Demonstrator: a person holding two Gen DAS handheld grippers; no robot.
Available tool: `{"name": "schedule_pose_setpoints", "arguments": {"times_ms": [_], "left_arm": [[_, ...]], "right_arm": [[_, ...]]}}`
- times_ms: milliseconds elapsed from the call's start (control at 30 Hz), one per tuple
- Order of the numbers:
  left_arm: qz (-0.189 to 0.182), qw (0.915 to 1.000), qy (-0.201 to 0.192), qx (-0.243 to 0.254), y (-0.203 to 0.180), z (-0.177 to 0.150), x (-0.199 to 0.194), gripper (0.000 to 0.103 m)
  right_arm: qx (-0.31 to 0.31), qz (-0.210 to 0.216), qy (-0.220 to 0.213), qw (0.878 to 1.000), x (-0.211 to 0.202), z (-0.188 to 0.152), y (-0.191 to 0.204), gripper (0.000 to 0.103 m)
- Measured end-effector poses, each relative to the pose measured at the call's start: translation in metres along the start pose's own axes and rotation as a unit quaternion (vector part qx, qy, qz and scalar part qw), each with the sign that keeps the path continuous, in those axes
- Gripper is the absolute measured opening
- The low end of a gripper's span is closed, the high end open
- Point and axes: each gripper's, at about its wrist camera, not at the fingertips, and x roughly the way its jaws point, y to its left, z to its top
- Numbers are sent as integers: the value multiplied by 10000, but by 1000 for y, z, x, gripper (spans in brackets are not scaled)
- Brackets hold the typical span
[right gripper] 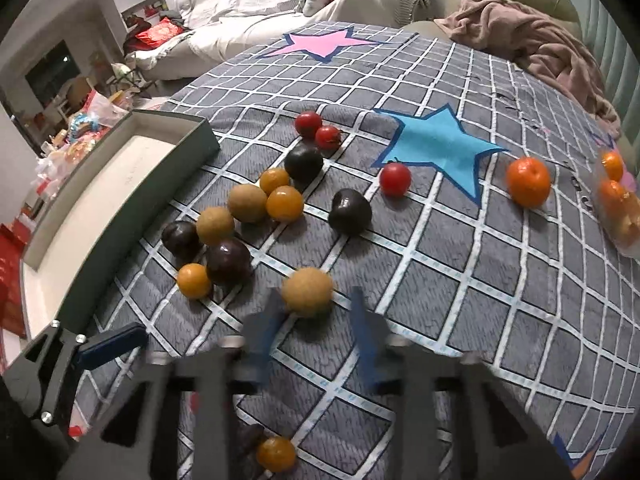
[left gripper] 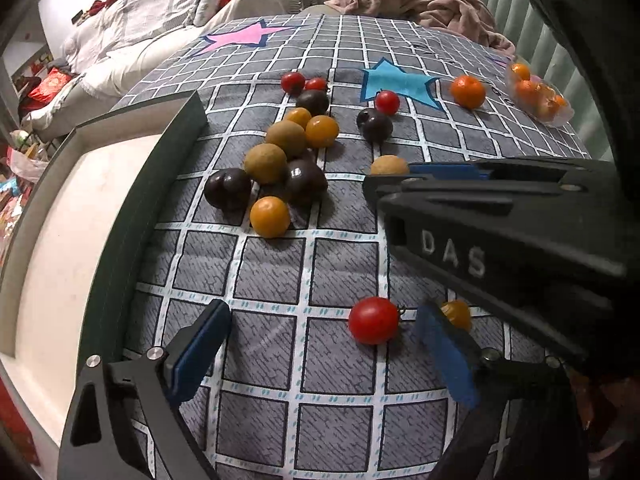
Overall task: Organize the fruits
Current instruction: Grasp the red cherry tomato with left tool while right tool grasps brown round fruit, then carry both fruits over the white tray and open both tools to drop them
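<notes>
Under everything I see the grey checked bedspread (right gripper: 460, 280) with its blue star (right gripper: 438, 148) and pink star (right gripper: 324, 44). Along its left edge sits the dark green box (right gripper: 120, 204), and its pale floor shows no fruit in either view, so I judge the sorting has barely begun.

At the far right a clear plastic tray (left gripper: 540, 98) holds a few small oranges, and one loose orange (right gripper: 528, 181) lies near it on the cloth.

My left gripper (left gripper: 320, 352) hangs spread wide and empty above the cloth. A red cherry tomato (left gripper: 374, 320) lies between its blue pads, untouched by either, with a small yellow fruit (left gripper: 458, 314) just behind the right pad.

My right gripper (right gripper: 316, 332) is blurred. Its jaws stand drawn in to a narrow gap, with nothing between them as far as I can tell. A tan round fruit (right gripper: 307, 291) lies just ahead of the tips, touching or nearly touching the left finger (right gripper: 266, 320); I cannot say which.

The main cluster (right gripper: 240, 220) of dark plums, tan fruits and yellow tomatoes lies near the box. Two red tomatoes (right gripper: 318, 130) sit beyond it, another red one (right gripper: 395, 179) by the blue star, and a lone dark plum (right gripper: 350, 212) between.

Nearly all of it is left to do, in my judgement.
</notes>
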Motion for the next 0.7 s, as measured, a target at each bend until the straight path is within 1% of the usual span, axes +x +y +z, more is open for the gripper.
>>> {"name": "schedule_pose_setpoints", "arguments": {"times_ms": [33,67,100,167,200,267,333,433,533,700], "left_arm": [[-5,10000,-24,0,0,0,-1,86],[-17,10000,-53,1,-1,0,-2,78],[-34,10000,-76,19,-2,0,-4,75],[-79,9999,-102,92,-5,0,-5,62],[-103,9998,-123,136,-7,0,-7,58],[-134,9995,-163,220,-11,-2,-10,39],[-161,9993,-167,279,-12,-1,-12,30],[-298,9993,-110,176,-9,-2,-15,26],[-432,9991,-22,45,-3,-6,-19,26],[-539,9985,-78,3,5,-13,-34,26]], "right_arm": [[81,40,-16,10000,-1,-1,-4,29],[160,45,-41,9999,-3,-2,-8,29],[214,49,-58,9997,-5,-4,-10,29],[368,93,-85,9992,-11,-9,-18,29],[405,96,-96,9991,-13,-11,-20,29],[479,107,-136,9987,-20,-16,-23,29],[528,133,-166,9984,-27,-21,-25,29],[607,177,-197,9978,-36,-29,-26,29],[656,206,-211,9974,-45,-39,-24,29],[666,173,-231,9974,-57,-50,-19,29]]}}
